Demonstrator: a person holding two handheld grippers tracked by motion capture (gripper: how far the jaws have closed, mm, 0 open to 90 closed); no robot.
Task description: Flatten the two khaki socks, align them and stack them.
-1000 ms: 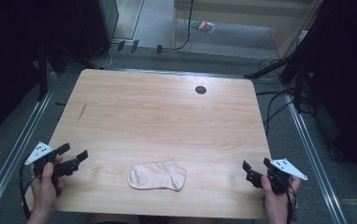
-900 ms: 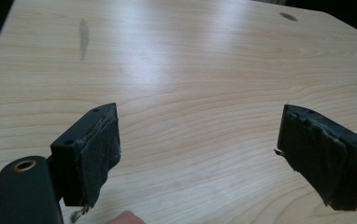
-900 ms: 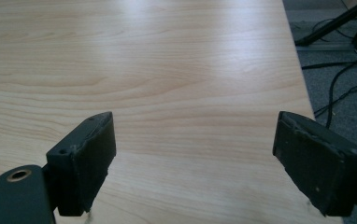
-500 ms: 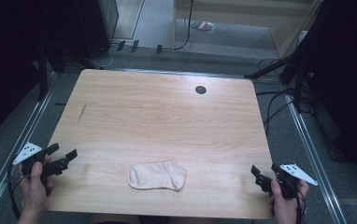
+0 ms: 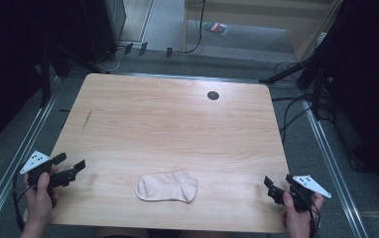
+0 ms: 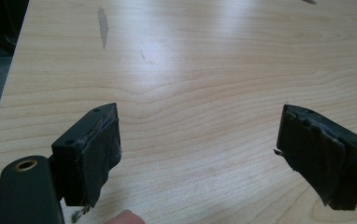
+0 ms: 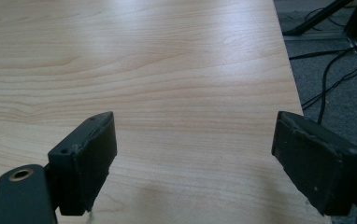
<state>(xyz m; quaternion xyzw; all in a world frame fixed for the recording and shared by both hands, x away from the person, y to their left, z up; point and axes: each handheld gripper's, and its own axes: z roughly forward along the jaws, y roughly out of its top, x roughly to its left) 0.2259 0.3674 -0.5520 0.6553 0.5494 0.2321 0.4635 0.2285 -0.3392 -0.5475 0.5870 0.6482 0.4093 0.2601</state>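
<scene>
Table (image 5: pixel 177 129) corners hold both spread-jawed grippers, sock (image 5: pixel 167 187) between.

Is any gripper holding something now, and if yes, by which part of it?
Nothing is held. The left gripper and the right gripper both have their jaws wide open over bare table. The sock lies flat between them, untouched.

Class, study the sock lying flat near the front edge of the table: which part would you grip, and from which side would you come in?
Probably grip the sock at its open cuff end, the straighter right-hand edge, coming from the right with the right tongs, whose jaws stand open. The sock lies flat and limp, so pinching a thin edge from above at a low angle seems easier than grabbing its middle.
</scene>
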